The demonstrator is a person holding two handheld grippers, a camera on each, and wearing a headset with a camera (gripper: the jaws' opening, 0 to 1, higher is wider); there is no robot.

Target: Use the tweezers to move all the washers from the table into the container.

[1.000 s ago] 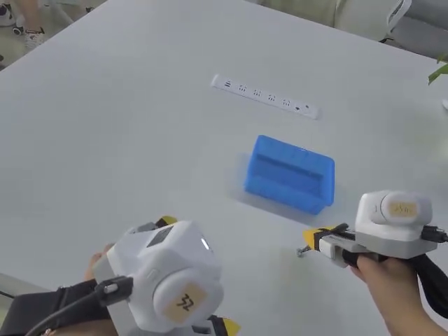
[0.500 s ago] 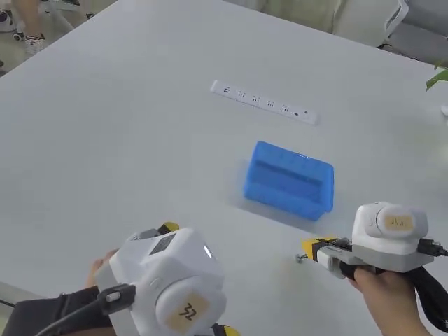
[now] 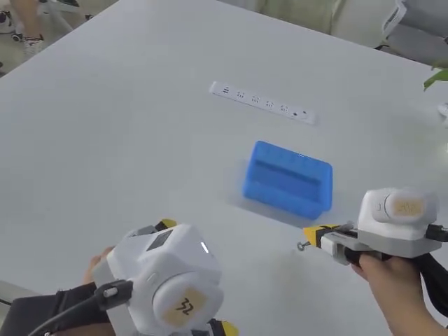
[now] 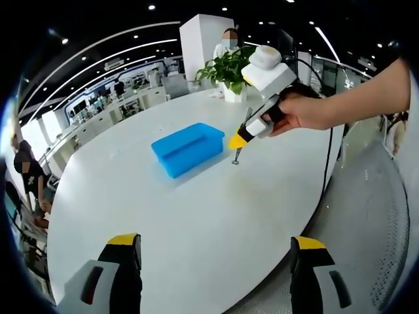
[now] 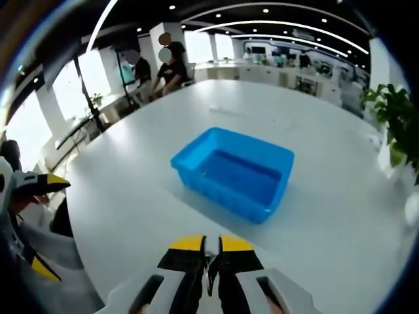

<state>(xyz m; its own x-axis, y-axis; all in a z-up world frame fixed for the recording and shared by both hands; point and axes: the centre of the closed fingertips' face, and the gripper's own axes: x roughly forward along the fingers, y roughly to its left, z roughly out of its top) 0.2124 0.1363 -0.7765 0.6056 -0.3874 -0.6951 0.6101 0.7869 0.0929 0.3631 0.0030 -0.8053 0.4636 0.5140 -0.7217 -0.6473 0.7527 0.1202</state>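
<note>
On white table (image 3: pixel 105 126): blue container (image 5: pixel 236 171), inside plain blue. Right tongs (image 5: pixel 211 254) clamp tweezers (image 4: pixel 236 156); left tongs (image 4: pixel 216 242) apart.

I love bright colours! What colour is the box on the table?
Bright blue. The box shows best in the right gripper view.

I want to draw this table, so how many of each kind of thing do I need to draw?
Blue box: 1
Power strip: 1
Plant: 1
Tweezers: 1
Grippers: 2 (left gripper, right gripper)
Total: 6
</note>
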